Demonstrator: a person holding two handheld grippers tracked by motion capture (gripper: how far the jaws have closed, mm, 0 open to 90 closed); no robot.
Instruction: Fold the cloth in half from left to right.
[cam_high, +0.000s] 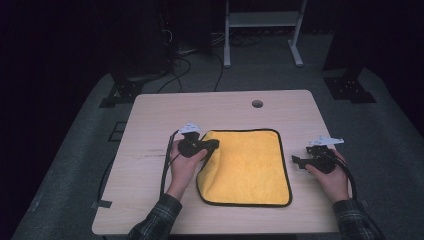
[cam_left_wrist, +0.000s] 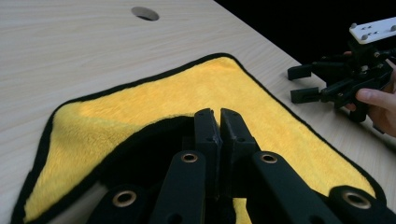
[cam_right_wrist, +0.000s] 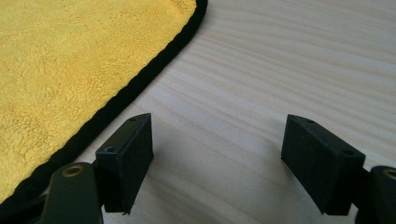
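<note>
A yellow cloth (cam_high: 250, 165) with black edging lies on the wooden table (cam_high: 150, 115). My left gripper (cam_high: 214, 144) is at the cloth's near-left corner, shut on the cloth. In the left gripper view the jaws (cam_left_wrist: 218, 116) stand pressed together, and the cloth (cam_left_wrist: 261, 102) rises in a fold toward them, its black hem curling up. My right gripper (cam_high: 296, 161) hovers just off the cloth's right edge, open, with bare wood between its fingers. In the right gripper view the gripper (cam_right_wrist: 217, 154) has the cloth's hemmed edge (cam_right_wrist: 56, 70) to its left. The right gripper (cam_left_wrist: 303, 84) also appears far off in the left gripper view.
A round cable hole (cam_high: 257, 104) sits near the table's far edge. Beyond the table, a white metal frame (cam_high: 262, 20) and black stands (cam_high: 350, 87) rest on the grey floor. Cables trail from both grippers toward the near edge.
</note>
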